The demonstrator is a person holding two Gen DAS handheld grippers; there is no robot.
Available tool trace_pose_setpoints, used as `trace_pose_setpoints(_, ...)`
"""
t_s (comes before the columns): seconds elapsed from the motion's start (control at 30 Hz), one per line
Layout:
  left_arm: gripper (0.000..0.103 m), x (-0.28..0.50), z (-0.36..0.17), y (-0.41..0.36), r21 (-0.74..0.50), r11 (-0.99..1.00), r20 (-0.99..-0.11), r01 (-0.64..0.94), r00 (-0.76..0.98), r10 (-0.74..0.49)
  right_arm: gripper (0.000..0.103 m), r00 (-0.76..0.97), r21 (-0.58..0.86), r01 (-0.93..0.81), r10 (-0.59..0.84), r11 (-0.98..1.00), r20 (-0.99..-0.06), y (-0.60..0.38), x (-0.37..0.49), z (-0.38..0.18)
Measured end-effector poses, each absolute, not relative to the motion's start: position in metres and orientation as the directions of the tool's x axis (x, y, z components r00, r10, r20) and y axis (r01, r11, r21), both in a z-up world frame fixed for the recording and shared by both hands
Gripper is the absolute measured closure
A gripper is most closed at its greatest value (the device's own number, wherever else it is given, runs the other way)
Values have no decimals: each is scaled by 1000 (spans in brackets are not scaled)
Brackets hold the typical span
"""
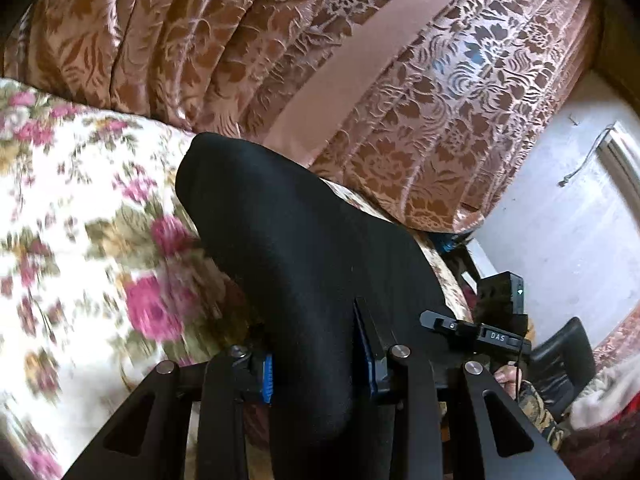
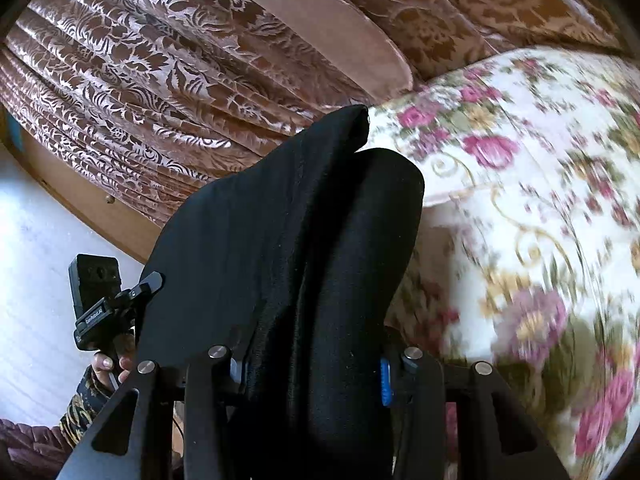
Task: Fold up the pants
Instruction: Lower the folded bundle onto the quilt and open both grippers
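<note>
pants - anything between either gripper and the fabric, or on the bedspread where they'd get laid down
Nothing visible. The black pants sit directly between the left gripper pads and the right gripper pads. The floral bedspread beside them shows nothing on it.

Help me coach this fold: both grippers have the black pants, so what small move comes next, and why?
Probably carry the pants toward their far end on the floral bedspread: the left gripper and right gripper each pinch bunched fabric that arches forward, unfolded.

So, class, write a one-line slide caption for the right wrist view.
Right gripper shut on black pants, lifted above the flowered bedspread, brown curtain behind.
</note>
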State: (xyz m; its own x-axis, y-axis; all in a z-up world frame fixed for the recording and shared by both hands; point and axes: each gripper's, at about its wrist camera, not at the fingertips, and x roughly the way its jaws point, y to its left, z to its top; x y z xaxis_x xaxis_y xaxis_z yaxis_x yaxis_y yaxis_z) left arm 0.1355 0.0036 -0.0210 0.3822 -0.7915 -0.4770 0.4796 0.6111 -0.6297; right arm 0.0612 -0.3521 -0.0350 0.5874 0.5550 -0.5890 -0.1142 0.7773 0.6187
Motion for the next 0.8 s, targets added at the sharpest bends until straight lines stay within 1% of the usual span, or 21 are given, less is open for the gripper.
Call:
trace_pose_setpoints(0.33,70,207,-23,2,-581,678,-534,450,418,-735,59,581,579,-137,539,804,-610,-343,149,-27)
trace_pose_setpoints(0.67,69,270,-38,-3,-543,733,-600,411,422,-680,59,562,578,-119,535,807,-631,-340,217,-44)
trace_pose_setpoints(0.8,68,289,-58,-6,-516,764,-646,386,411,-644,59,548,582,-99,533,807,-645,-342,238,-60)
